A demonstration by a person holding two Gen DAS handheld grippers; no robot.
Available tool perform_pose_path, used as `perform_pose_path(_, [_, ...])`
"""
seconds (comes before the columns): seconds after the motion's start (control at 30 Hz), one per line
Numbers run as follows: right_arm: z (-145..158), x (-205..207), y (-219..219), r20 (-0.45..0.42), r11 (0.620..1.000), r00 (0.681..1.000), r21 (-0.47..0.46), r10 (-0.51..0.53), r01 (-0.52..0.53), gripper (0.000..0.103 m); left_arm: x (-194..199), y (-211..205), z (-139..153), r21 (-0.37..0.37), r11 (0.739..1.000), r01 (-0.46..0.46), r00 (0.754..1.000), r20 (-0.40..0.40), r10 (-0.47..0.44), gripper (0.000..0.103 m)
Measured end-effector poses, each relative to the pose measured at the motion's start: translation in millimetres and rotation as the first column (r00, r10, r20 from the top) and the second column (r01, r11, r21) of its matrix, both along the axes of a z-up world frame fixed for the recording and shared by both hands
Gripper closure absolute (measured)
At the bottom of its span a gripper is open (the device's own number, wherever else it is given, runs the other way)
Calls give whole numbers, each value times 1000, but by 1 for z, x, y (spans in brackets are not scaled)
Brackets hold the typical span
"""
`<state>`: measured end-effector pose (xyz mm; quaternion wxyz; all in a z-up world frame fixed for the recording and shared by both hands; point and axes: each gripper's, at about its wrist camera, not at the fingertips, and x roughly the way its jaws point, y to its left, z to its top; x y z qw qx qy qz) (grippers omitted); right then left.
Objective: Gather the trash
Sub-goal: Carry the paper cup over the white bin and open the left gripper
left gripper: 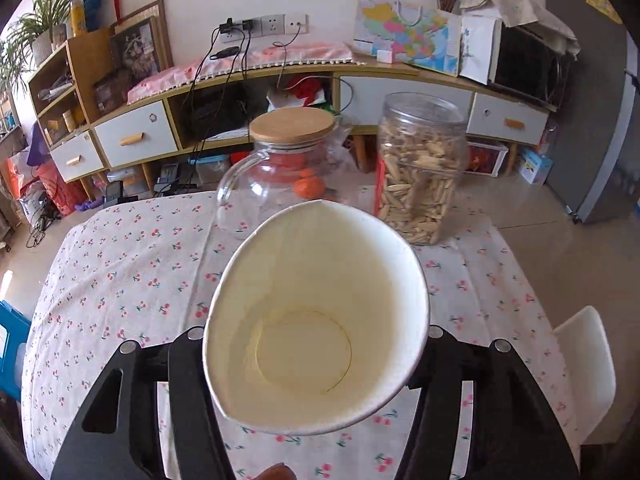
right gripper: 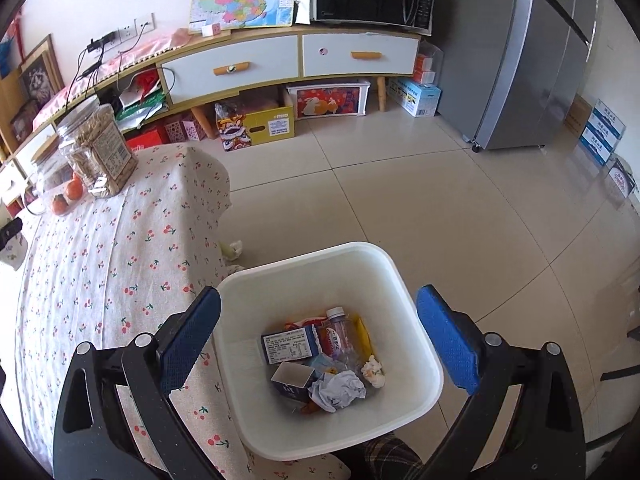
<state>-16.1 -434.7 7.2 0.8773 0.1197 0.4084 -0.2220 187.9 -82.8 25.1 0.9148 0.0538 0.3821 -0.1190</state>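
My left gripper (left gripper: pixel 316 344) is shut on a white paper cup (left gripper: pixel 316 316), squeezed oval, its empty mouth facing the camera, held above the cherry-print table (left gripper: pixel 120 264). My right gripper (right gripper: pixel 318 340) is open and empty, its blue fingers (right gripper: pixel 190 336) spread either side of a white trash bin (right gripper: pixel 400 276) on the floor beside the table. The bin holds a small blue carton (right gripper: pixel 288 344), a plastic bottle (right gripper: pixel 340 336), crumpled paper (right gripper: pixel 340 390) and other scraps. Crumpled tissue (right gripper: pixel 234 249) lies on the floor by the table's cloth.
A glass pitcher with a wooden lid (left gripper: pixel 288 160) and a clear jar of snacks (left gripper: pixel 420 168) stand at the table's far side, with oranges (right gripper: pixel 68 196) beside them. A white chair (left gripper: pixel 588 372) is at the right. A sideboard (right gripper: pixel 296 60), boxes and a fridge (right gripper: pixel 520 52) line the room.
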Motion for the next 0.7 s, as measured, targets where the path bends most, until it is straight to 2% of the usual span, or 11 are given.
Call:
perform_pose_path(0.17, [9, -31, -25, 65, 996, 994, 0, -92, 92, 7, -55, -84, 4, -156, 981, 114, 988, -81, -128, 42])
perform_pose_path(0.37, [12, -69, -47, 114, 980, 973, 24, -199, 198, 7, -105, -181, 10, -163, 959, 232, 961, -117, -252, 32])
perform_pose_path(0.43, [14, -81, -45, 136, 974, 965, -8, -225, 228, 7, -119, -193, 15, -170, 954, 246, 960, -94, -264, 25])
perform_pose_path(0.57, [14, -93, -32, 156, 975, 964, -22, -215, 221, 7, -139, -187, 26, -155, 967, 203, 977, -32, -210, 14])
perform_pose_path(0.7, [5, -96, -9, 143, 986, 975, 12, -169, 169, 7, -155, -168, 32, -82, 988, 128, 991, 34, -126, 7])
